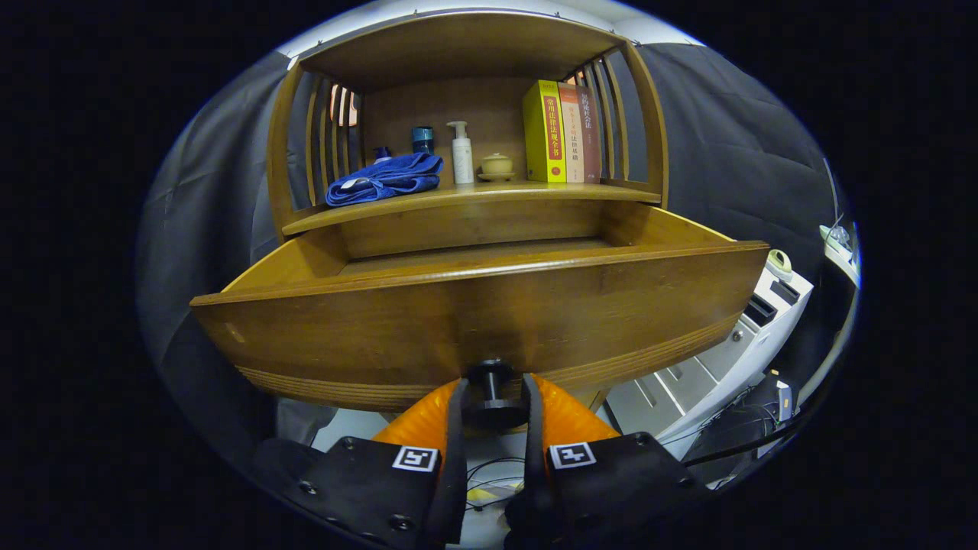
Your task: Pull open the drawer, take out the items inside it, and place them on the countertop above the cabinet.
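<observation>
Drawer (474, 305) stands pulled out below the counter (474, 195); the gripper (493, 401) jaws are closed on its dark knob (491, 393).

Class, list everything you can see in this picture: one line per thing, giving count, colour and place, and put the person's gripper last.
Drawer: one, brown wood, pulled open below the countertop; its inside is hidden.
Knob: one, dark, on the drawer front, between the fingers.
Countertop: one, brown wood, above the drawer.
Towel: one, blue, folded, countertop's left part.
Jars: two, blue, behind the towel.
Pump bottle: one, white, beside the towel.
Lidded cup: one, cream, between bottle and books.
Books: three, one yellow, two reddish, upright at the countertop's right.
White cabinet: one, white, beyond the drawer's right end.
Gripper: one, fingers on either side of the knob, closed on it.
</observation>
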### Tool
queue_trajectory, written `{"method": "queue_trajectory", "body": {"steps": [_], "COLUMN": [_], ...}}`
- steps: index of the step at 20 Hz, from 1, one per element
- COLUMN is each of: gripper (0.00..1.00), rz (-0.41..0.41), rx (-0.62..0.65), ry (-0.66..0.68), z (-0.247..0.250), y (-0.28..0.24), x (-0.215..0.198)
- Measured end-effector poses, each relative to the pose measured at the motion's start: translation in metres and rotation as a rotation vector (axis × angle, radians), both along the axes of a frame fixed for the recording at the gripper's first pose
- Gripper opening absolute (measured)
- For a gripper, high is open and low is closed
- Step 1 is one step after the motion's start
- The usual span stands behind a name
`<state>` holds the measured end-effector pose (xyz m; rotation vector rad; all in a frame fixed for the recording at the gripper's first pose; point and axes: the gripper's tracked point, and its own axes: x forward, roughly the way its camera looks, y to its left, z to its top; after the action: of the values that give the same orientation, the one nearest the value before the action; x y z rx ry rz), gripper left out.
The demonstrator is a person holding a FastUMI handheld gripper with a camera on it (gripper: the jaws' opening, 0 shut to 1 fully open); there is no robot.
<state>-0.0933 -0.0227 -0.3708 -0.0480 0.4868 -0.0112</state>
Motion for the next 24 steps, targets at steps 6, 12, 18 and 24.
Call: {"method": "queue_trajectory", "body": {"steps": [6,12,18,24], "gripper": [0.40,0.40,0.44,0.61], "rz": [-0.012,-0.018,-0.038,-0.060], "rx": [-0.014,-0.026,0.009,0.042], "ry": [0.008,-0.029,-0.016,-0.057], "z": [0.000,0.004,0.004,0.044], "y": [-0.002,-0.004,-0.006,-0.001], "x": [-0.009,-0.015,-0.015,-0.012]}}
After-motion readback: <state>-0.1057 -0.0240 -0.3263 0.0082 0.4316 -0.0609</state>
